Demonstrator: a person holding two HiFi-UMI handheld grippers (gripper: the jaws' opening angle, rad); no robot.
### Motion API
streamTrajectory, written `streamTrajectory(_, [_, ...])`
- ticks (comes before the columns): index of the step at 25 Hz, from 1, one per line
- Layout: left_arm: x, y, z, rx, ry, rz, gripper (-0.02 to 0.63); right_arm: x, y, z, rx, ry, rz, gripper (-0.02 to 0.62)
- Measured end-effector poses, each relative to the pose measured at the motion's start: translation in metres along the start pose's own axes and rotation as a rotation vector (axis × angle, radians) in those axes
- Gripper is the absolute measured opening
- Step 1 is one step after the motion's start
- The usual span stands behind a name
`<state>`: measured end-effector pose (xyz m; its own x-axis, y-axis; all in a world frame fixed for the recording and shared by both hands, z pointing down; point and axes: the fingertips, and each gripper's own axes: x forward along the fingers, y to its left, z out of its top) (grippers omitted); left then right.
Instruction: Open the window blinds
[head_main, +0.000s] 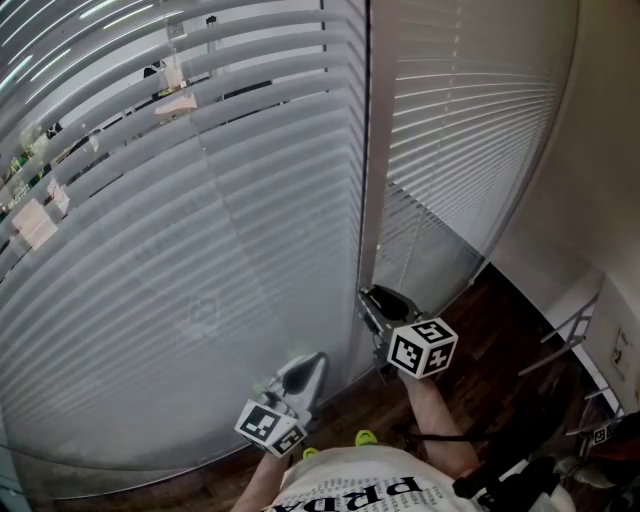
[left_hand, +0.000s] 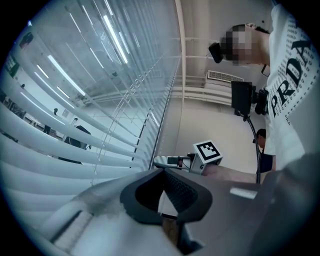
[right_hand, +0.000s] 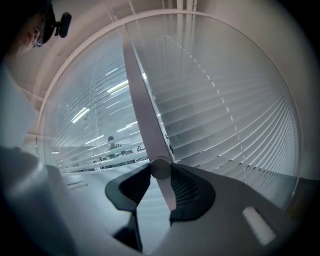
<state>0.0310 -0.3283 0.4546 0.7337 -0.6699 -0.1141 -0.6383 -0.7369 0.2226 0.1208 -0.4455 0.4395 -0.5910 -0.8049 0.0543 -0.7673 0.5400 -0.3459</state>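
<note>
Two panels of white slatted blinds cover the window, the left blind (head_main: 180, 250) and the right blind (head_main: 470, 100), parted by a pale upright frame post (head_main: 365, 150). The left blind's upper slats show gaps with the outside visible through them. My right gripper (head_main: 375, 300) is held at the foot of the post, shut on the thin tilt wand (right_hand: 145, 110), which runs up between its pads (right_hand: 187, 187). The right gripper (left_hand: 172, 161) also shows from the side in the left gripper view. My left gripper (head_main: 305, 372) hangs close to the left blind, shut with nothing in it.
Dark wooden floor (head_main: 500, 330) lies under the window. A white wall (head_main: 610, 150) closes the right side, with a grey metal stand (head_main: 570, 330) and dark gear (head_main: 520, 470) near it. The person's shirt (head_main: 370, 490) and yellow-green shoe tips (head_main: 365, 437) show below.
</note>
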Motion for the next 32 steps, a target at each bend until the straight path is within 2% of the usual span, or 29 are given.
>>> streamTrajectory(3, [0.0, 0.0, 0.0, -0.003, -0.002, 0.0, -0.008, 0.001, -0.001, 0.0, -0.015, 0.0, 0.001, 0.133])
streamTrajectory(5, [0.0, 0.0, 0.0, -0.004, -0.002, 0.0, -0.008, 0.0, 0.0, 0.0, -0.068, 0.011, -0.004, 0.135])
streamTrajectory(7, [0.0, 0.001, 0.001, -0.004, -0.004, 0.001, -0.008, -0.002, 0.001, 0.003, -0.186, 0.029, -0.021, 0.137])
streamTrajectory(11, [-0.001, 0.002, 0.001, 0.0, -0.01, 0.003, -0.008, -0.008, 0.004, 0.003, -0.513, 0.09, -0.05, 0.152])
streamTrajectory(13, [0.0, 0.002, 0.003, 0.002, -0.011, 0.003, -0.008, -0.009, 0.008, 0.004, -0.642, 0.118, -0.06, 0.153])
streamTrajectory(18, [0.003, 0.002, 0.003, -0.001, -0.012, -0.002, -0.008, -0.002, 0.015, 0.0, -0.896, 0.162, -0.08, 0.153])
streamTrajectory(24, [0.002, 0.002, 0.003, 0.0, -0.013, 0.002, -0.008, 0.0, 0.016, -0.002, -1.157, 0.162, -0.16, 0.133])
streamTrajectory(28, [0.001, 0.004, -0.004, -0.004, -0.014, 0.004, -0.008, 0.0, 0.016, -0.008, -1.172, 0.149, -0.163, 0.132])
streamTrajectory(32, [0.001, 0.003, -0.01, -0.006, -0.012, -0.004, -0.008, -0.001, 0.013, -0.013, -1.082, 0.134, -0.148, 0.13])
